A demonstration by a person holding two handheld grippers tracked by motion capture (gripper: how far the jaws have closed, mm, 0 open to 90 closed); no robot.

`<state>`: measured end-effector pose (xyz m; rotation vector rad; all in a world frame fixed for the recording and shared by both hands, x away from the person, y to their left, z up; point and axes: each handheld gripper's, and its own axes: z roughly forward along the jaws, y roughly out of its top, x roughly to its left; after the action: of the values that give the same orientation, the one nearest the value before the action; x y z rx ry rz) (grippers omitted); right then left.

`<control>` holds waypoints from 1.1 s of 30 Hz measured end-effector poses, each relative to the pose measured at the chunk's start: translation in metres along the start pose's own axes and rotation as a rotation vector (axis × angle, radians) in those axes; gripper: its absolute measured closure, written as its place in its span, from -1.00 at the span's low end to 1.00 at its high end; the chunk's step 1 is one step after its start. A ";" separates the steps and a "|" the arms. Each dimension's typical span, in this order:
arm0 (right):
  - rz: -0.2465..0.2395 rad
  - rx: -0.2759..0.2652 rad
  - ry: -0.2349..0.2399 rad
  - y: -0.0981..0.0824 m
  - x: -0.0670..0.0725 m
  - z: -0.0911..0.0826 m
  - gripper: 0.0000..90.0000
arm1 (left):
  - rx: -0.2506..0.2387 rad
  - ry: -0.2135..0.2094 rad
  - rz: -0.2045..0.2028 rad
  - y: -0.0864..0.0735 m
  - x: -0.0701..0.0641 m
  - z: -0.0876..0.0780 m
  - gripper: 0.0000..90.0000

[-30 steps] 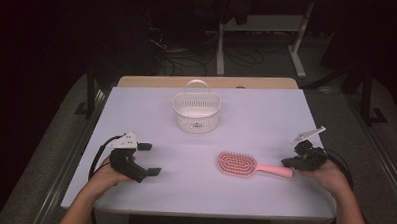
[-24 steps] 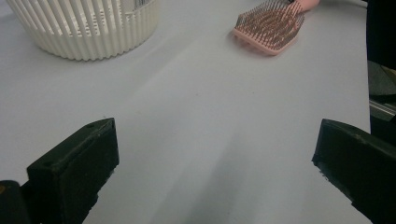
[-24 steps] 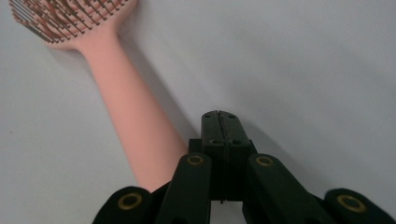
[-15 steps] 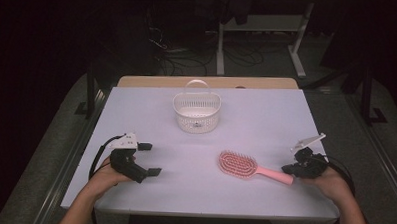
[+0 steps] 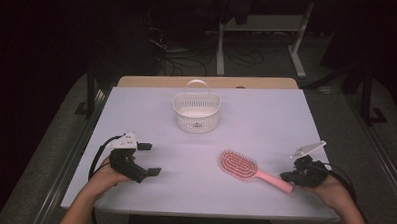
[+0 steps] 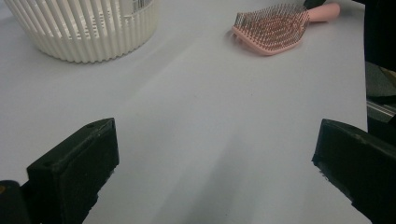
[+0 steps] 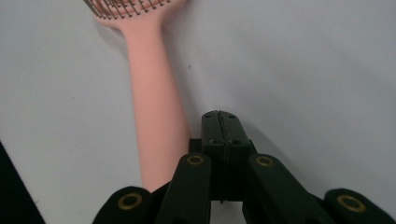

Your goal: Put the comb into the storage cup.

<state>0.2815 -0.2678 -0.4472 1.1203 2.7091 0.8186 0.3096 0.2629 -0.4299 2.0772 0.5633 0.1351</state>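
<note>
Nothing is gripped yet: right gripper fingers closed beside the pink hairbrush handle, left gripper open, white basket at twelve o'clock

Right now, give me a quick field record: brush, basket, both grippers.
hairbrush: pink, bristles up, flat on the table, handle toward the right gripper
basket: white, slatted, upright, far centre
right gripper: jaws shut, empty, beside the handle end
left gripper: jaws wide open, empty, apart from both things
</note>
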 end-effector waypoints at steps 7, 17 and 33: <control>-0.018 0.002 0.017 -0.003 0.013 0.000 0.98 | -0.001 0.000 0.001 0.000 -0.001 0.000 -1.00; -0.009 -0.068 0.010 0.002 0.020 -0.010 0.91 | -0.001 0.002 0.002 0.001 0.000 -0.001 -1.00; 0.023 -0.296 -0.098 0.058 0.021 -0.019 -0.23 | -0.004 -0.001 -0.013 0.001 -0.001 -0.003 -1.00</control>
<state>0.2974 -0.2283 -0.3988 1.0937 2.3996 1.0928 0.3085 0.2645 -0.4273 2.0691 0.5756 0.1270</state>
